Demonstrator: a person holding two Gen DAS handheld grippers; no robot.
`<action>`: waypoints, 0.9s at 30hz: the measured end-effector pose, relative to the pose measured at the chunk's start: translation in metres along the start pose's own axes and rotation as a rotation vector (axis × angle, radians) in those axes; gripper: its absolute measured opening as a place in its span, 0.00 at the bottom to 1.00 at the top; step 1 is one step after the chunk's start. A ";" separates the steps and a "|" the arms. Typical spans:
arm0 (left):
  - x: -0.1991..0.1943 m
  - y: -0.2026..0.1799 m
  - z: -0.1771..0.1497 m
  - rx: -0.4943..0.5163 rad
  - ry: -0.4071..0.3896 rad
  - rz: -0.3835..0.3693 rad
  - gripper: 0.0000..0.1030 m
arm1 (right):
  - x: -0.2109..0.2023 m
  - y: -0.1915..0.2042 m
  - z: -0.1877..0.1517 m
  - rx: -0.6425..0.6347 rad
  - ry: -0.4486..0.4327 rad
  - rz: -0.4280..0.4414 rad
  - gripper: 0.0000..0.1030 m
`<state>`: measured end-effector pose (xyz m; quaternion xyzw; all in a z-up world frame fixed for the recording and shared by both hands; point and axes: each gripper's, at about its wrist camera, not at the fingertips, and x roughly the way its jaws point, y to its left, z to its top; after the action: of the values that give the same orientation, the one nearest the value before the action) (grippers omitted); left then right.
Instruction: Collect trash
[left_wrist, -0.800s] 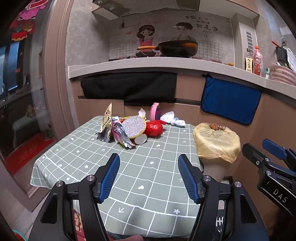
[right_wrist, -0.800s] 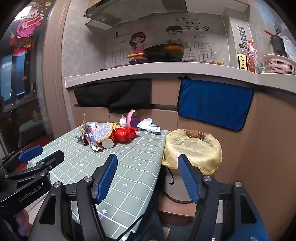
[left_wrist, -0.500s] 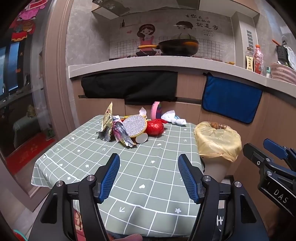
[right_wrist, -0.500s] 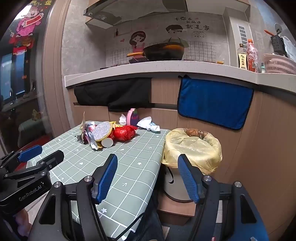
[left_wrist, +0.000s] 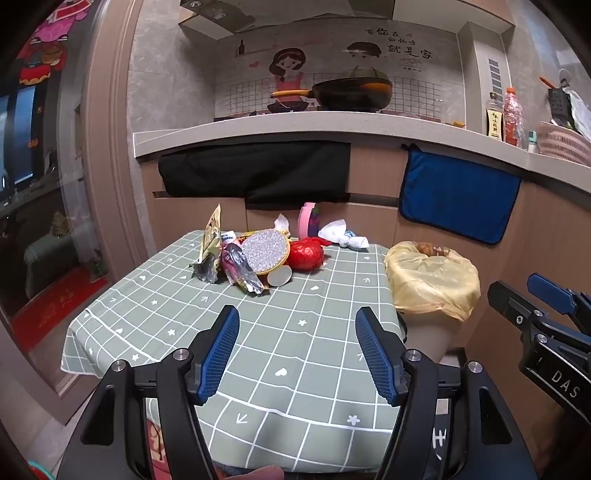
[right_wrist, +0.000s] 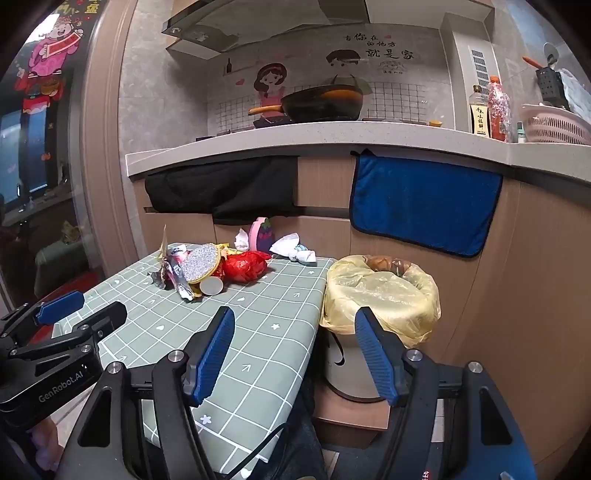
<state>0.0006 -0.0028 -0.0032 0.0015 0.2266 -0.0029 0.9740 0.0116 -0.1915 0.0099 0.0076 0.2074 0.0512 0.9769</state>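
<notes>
Trash (left_wrist: 258, 254) lies heaped at the far end of the surface (left_wrist: 295, 343), just above the centre of the left wrist frame and left of centre in the right wrist frame. Both tongs hang well short of it, over the near part of the green checked cloth.

Left tongs (left_wrist: 295, 349) fill the bottom of their own frame, blue pads spread wide with only cloth between them; they also show at the lower left edge of the right wrist frame. Right tongs (right_wrist: 295, 350) fill the bottom of their frame, pads also wide apart and holding nothing, with the edge of the surface between them; they also show at the right edge of the left wrist frame.

In the heap, a crumpled red wrapper (left_wrist: 304, 254) touches a glittery silver disc (left_wrist: 265, 252). Left of the disc lie foil wrappers (left_wrist: 240, 271), with a gold packet (left_wrist: 210, 236) standing on end. A small round lid (left_wrist: 279, 276) sits in front. Behind are crumpled white tissues (left_wrist: 341, 234) and a pink and purple object (left_wrist: 309, 220).

Just right of the surface, lower down, stands a bin (right_wrist: 380, 295) lined with a yellow bag, with brown scraps at its mouth.

Beyond, in the upper half of both frames, a counter (right_wrist: 332, 138) carries a wok (right_wrist: 321, 103); a blue towel (right_wrist: 424, 210) and a black cloth (right_wrist: 221, 188) hang below it.
</notes>
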 end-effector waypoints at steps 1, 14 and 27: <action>0.000 -0.001 0.000 0.001 -0.002 0.000 0.64 | 0.000 0.000 0.000 0.001 0.000 0.000 0.64; -0.002 -0.001 0.002 0.002 -0.009 -0.001 0.64 | -0.002 0.002 0.001 0.003 0.000 -0.005 0.64; -0.006 -0.006 0.003 0.006 -0.013 -0.002 0.64 | -0.003 -0.004 -0.001 0.009 0.002 -0.006 0.64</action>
<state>-0.0035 -0.0092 0.0023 0.0040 0.2203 -0.0048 0.9754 0.0092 -0.1954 0.0102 0.0115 0.2086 0.0471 0.9768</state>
